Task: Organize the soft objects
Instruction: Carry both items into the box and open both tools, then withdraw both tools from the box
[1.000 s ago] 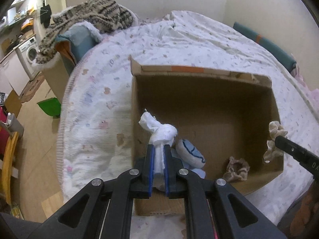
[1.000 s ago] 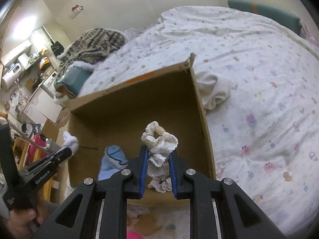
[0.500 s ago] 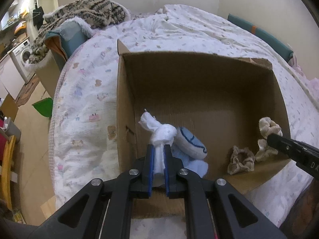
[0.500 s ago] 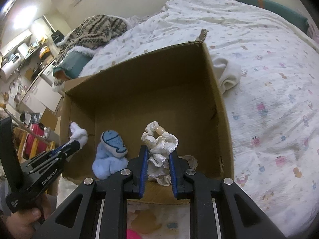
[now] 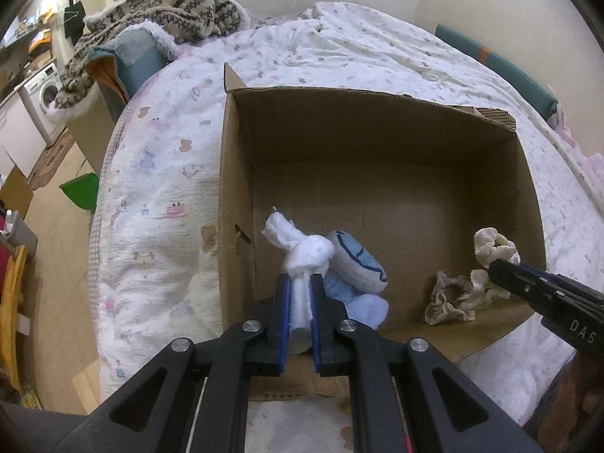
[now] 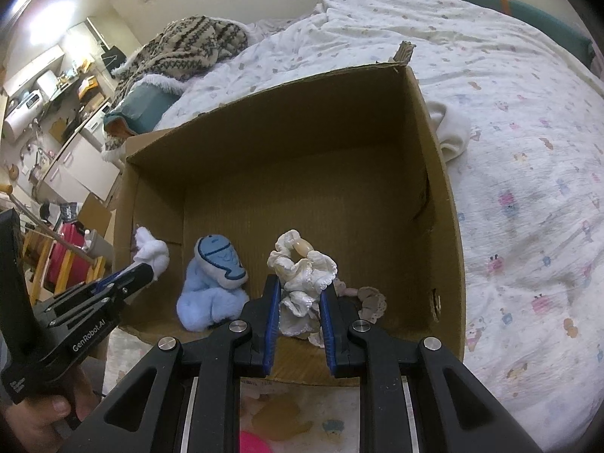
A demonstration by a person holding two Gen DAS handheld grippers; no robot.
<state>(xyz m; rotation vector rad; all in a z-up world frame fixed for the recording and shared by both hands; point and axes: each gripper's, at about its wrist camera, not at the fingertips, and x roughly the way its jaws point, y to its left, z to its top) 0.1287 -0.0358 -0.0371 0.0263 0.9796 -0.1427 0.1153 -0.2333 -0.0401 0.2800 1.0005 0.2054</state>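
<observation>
An open cardboard box (image 5: pixel 377 143) (image 6: pixel 287 173) sits on the bed. My left gripper (image 5: pixel 300 283) is shut on a knotted white cloth (image 5: pixel 302 245), held over the box's near left corner; it also shows in the right wrist view (image 6: pixel 151 255). My right gripper (image 6: pixel 298 294) is shut on a cream ruffled scrunchie (image 6: pixel 302 268) (image 5: pixel 490 249), inside the box near its front wall. A light blue plush with a whale face (image 6: pixel 215 275) (image 5: pixel 355 264) and a beige scrunchie (image 5: pixel 449 298) (image 6: pixel 370 296) lie on the box floor.
The bed has a white patterned cover (image 5: pixel 158 173). A white folded cloth (image 6: pixel 451 132) lies beside the box's right wall. A patterned blanket (image 5: pixel 170 3) is piled at the far left. The floor with a green bin (image 5: pixel 81 190) lies left of the bed.
Both grippers have moved forward and down into the box with their items. The cream scrunchie now hangs close to the box floor by the beige one.
</observation>
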